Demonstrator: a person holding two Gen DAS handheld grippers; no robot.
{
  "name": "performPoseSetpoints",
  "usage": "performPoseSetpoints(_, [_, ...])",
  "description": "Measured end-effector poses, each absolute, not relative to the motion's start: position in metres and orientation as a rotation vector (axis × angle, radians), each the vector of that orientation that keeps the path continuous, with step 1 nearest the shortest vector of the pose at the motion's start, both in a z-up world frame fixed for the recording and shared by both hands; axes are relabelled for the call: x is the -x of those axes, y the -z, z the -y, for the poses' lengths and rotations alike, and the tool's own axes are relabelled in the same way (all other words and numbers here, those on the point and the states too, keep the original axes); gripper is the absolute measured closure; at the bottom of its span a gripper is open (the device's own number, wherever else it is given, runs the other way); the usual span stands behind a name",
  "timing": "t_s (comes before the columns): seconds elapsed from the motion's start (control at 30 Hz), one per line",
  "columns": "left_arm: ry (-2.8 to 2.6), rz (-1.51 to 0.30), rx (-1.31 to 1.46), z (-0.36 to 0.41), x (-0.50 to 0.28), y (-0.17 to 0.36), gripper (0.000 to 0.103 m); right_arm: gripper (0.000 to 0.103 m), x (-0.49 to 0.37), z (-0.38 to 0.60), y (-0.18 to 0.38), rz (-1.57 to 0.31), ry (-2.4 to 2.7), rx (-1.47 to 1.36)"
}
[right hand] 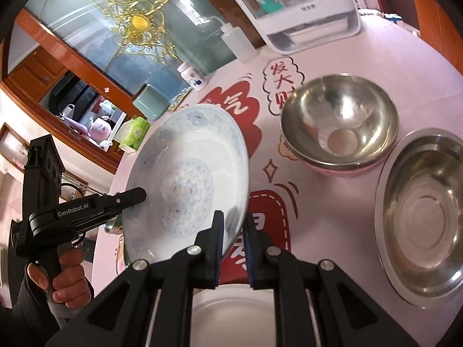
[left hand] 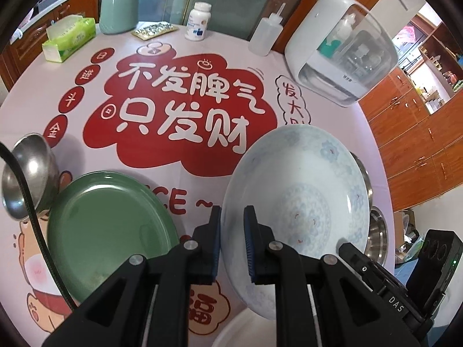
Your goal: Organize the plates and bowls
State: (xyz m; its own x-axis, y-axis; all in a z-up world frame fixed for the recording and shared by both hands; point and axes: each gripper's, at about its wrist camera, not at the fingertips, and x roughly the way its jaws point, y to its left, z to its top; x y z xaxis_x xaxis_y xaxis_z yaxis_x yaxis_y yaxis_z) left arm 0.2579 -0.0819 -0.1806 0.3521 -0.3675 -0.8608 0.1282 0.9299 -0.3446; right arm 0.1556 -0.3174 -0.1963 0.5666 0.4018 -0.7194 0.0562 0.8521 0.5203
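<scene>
- The white patterned plate (left hand: 298,179) hangs tilted above the tabletop (left hand: 173,43), over a white dish (right hand: 231,312).
- The left gripper (left hand: 233,243) and the right gripper (right hand: 233,245) are each clenched on opposite edges of its rim.
- It looks glazed ceramic: stiff, slippery, breakable, fairly heavy.
- The rim is the sensible hold; thin pads on glaze could slip.

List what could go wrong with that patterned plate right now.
1. The patterned plate hangs tilted, pinched only at opposite rims by the left hand-held gripper and right hand-held gripper; a slip could drop it onto the white plate below.
2. Swinging it right could knock the stacked steel bowl.
</scene>
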Motion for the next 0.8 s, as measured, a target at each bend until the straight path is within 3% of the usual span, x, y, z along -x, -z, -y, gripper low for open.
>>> performPoseSetpoints(0.4, [0.352, -1.146, 0.228, 0.077, -0.205, 0.155, 0.091, 0.091, -0.11, 0.32, 0.169, -0.925, -0.227, -0.528])
performPoseSetpoints(0.8, [0.373, -1.188, 0.173, 0.081, -0.144, 0.158, 0.091, 0.091, -0.049, 0.317, 0.176, -0.985, -0.208, -0.509])
